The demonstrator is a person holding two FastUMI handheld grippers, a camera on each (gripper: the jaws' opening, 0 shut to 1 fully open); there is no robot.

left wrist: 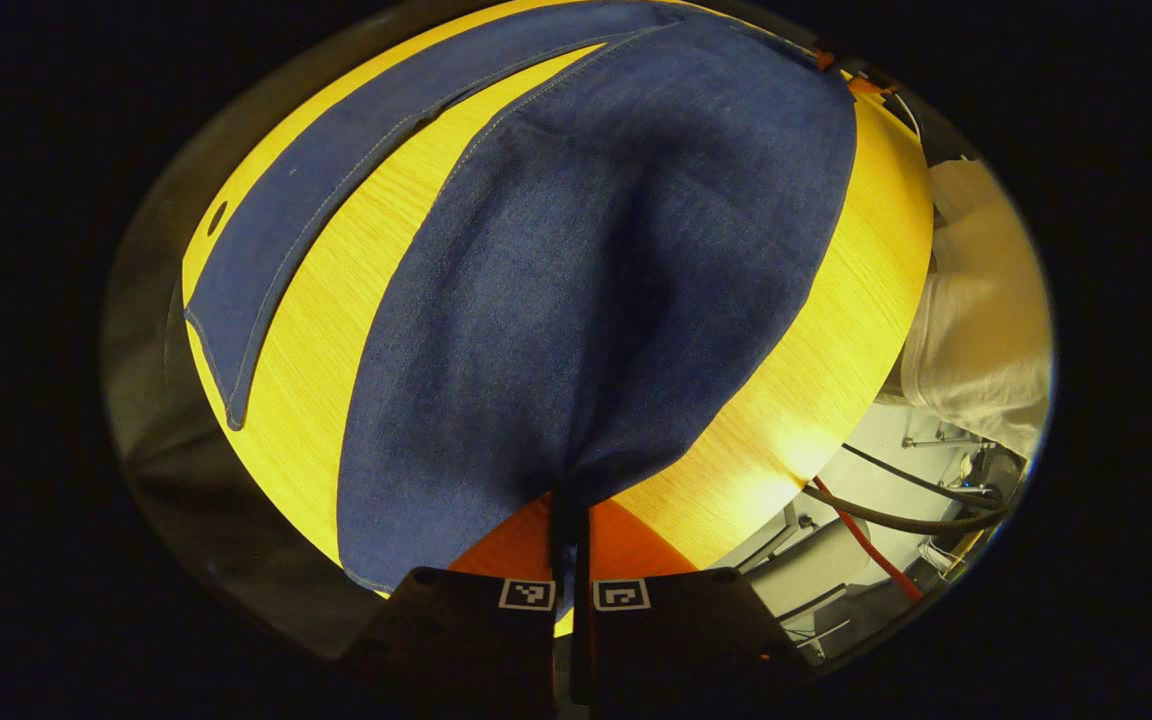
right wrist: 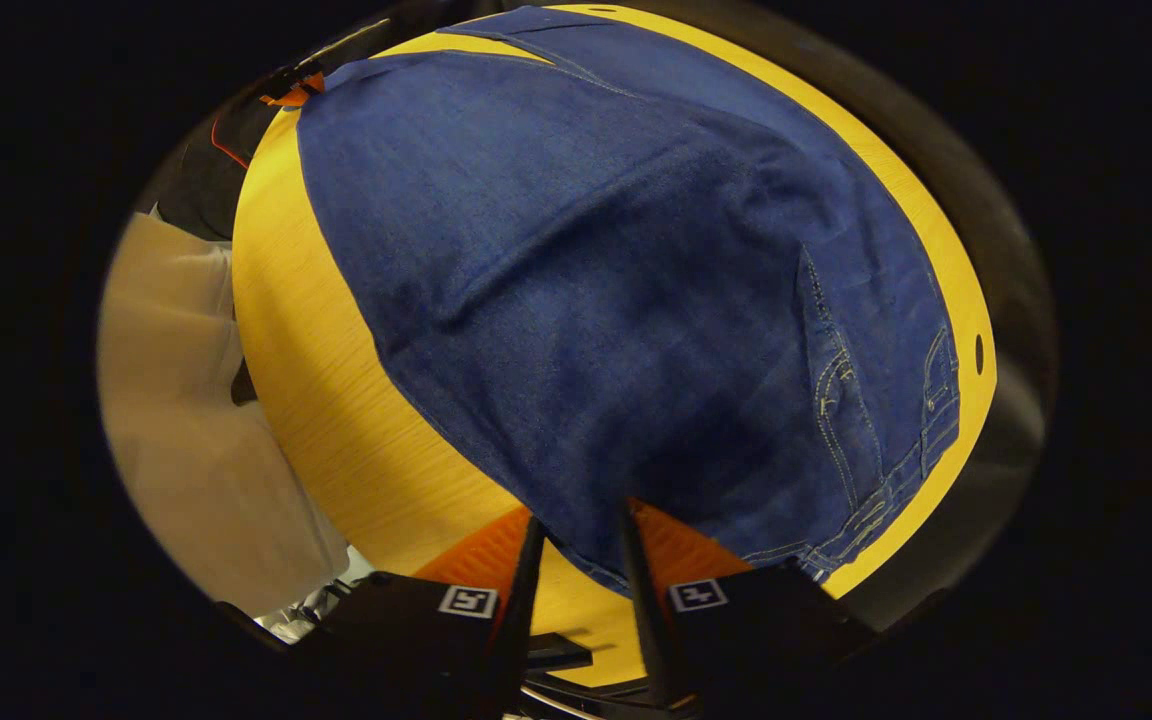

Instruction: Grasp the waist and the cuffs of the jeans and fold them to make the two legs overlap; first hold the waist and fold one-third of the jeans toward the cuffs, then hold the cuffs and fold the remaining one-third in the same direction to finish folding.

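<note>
Both grippers grip the blue jeans (left wrist: pixel 576 280) on the wooden table (left wrist: pixel 356 300): left gripper (left wrist: pixel 570 545) pinched shut on the near cuff, right gripper (right wrist: pixel 576 555) partly closed around the waist edge. One leg lies apart on the far side, so the legs seem not yet overlapped, and both thirds remain to fold.

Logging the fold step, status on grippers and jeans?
Left gripper shut on jeans at the cuff end. Right gripper part open at the waist edge, grip unclear. Legs apart on table. Nothing in the way.
</note>
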